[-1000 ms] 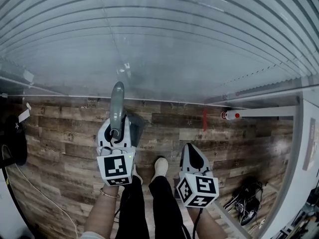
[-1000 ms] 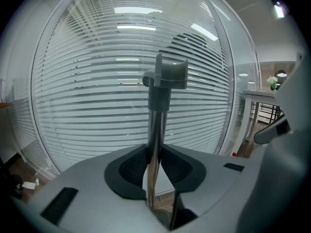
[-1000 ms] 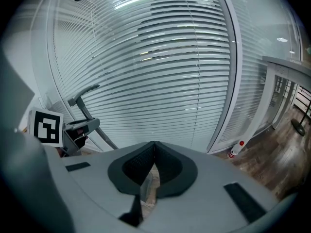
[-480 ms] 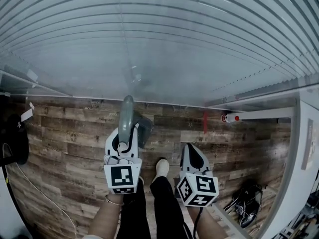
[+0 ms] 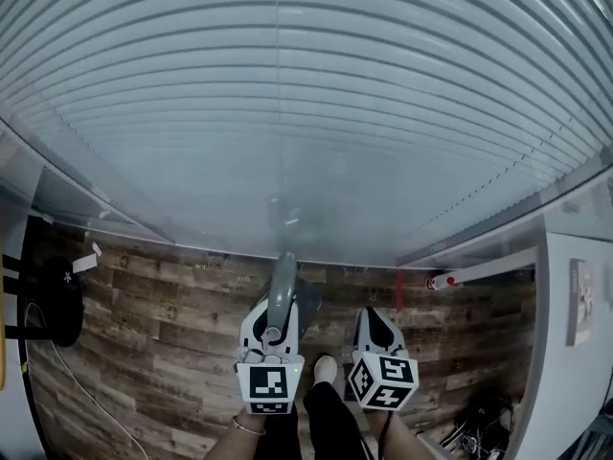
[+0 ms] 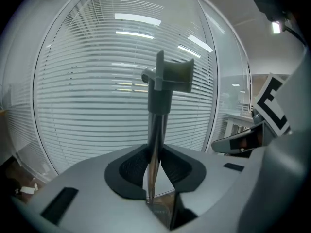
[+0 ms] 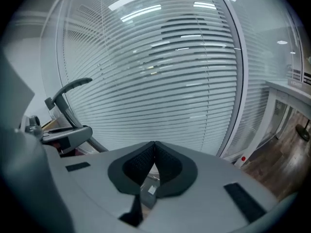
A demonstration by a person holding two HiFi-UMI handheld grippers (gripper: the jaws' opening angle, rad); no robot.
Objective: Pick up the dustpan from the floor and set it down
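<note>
A grey dustpan hangs from my left gripper (image 5: pixel 274 320), which is shut on its long handle (image 5: pixel 282 290). The dark pan (image 5: pixel 306 302) shows just right of the handle, above the wood floor. In the left gripper view the metal shaft (image 6: pixel 154 144) stands upright between the pads of my left gripper (image 6: pixel 154 171), with the grey grip end (image 6: pixel 171 74) at the top. My right gripper (image 5: pixel 375 314) hovers beside it to the right, shut with nothing in it; its pads meet in the right gripper view (image 7: pixel 154 155). From there the curved handle (image 7: pixel 68 89) appears at the left.
A glass wall with white blinds (image 5: pixel 306 113) fills the space ahead. A white bar with a red tip (image 5: pixel 442 281) lies along the wall base at the right. A black object (image 5: pixel 57 300) stands at the left, cables (image 5: pixel 484 429) at the lower right. The person's shoe (image 5: pixel 326 367) is between the grippers.
Both grippers have risen, the left one carrying the dustpan up with it. The head view has tilted up, so more of the blinds and less floor show.
</note>
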